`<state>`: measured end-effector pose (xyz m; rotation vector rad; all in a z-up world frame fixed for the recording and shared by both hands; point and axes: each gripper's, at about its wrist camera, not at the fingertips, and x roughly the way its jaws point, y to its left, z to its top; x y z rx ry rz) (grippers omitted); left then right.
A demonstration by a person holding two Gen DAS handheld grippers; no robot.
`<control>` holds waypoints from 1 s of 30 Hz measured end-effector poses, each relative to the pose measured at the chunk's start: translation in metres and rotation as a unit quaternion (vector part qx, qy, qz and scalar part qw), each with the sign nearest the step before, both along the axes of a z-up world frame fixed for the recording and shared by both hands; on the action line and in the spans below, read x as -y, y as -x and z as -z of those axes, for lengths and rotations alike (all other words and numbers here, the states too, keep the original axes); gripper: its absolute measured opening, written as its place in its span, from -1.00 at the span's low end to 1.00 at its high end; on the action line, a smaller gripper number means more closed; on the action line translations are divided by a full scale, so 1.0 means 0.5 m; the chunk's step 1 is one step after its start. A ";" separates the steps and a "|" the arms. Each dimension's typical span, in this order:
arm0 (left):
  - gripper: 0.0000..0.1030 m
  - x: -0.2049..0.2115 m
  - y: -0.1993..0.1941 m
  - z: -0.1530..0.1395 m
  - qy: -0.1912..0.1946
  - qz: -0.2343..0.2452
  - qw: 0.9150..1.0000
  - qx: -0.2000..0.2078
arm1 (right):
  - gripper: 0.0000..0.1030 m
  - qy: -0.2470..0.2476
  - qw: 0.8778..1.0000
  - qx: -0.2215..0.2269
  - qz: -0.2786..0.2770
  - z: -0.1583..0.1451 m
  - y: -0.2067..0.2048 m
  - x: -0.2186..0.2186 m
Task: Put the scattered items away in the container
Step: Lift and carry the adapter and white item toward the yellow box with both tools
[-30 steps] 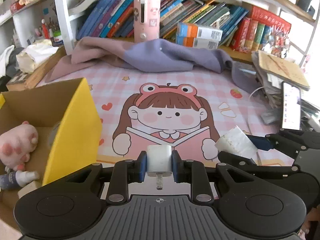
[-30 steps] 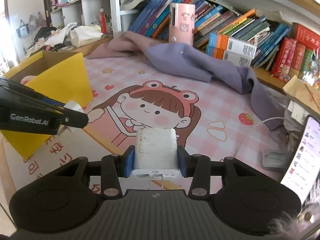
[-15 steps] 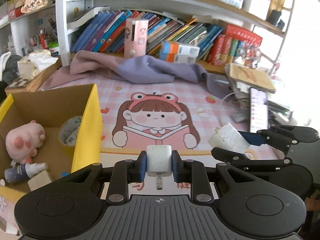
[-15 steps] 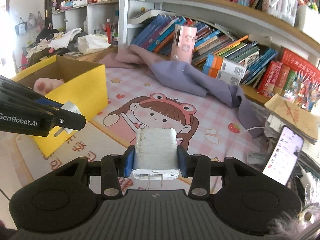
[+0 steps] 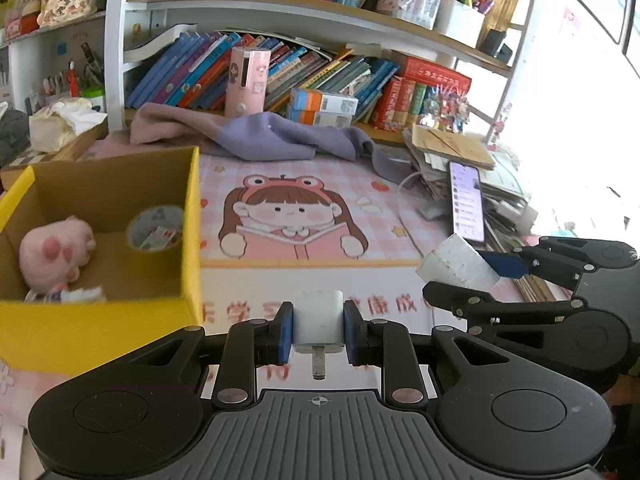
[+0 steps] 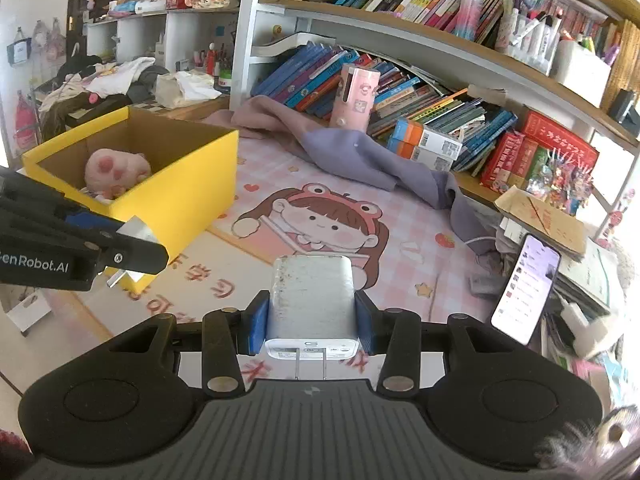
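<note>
Box (image 5: 120, 320) beside mat (image 5: 304, 216), cloth (image 5: 260, 136)

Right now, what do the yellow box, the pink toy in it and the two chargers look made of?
Yellow box: cardboard, with a brown raw inside and a matte yellow outer skin.
Pink toy: plush fabric, fuzzy, with darker paw pads.
Small charger in the left tool: smooth white plastic, likely, with a metal prong.
Large charger in the right tool: white plastic, scuffed and speckled, with metal prongs.
</note>
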<state>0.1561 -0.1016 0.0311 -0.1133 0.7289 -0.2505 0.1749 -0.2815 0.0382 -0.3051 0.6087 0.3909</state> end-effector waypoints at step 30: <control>-0.54 -0.231 0.284 0.015 0.016 -0.019 1.000 -0.008 | -0.20 0.009 0.999 -0.024 -0.021 0.013 0.338 -0.232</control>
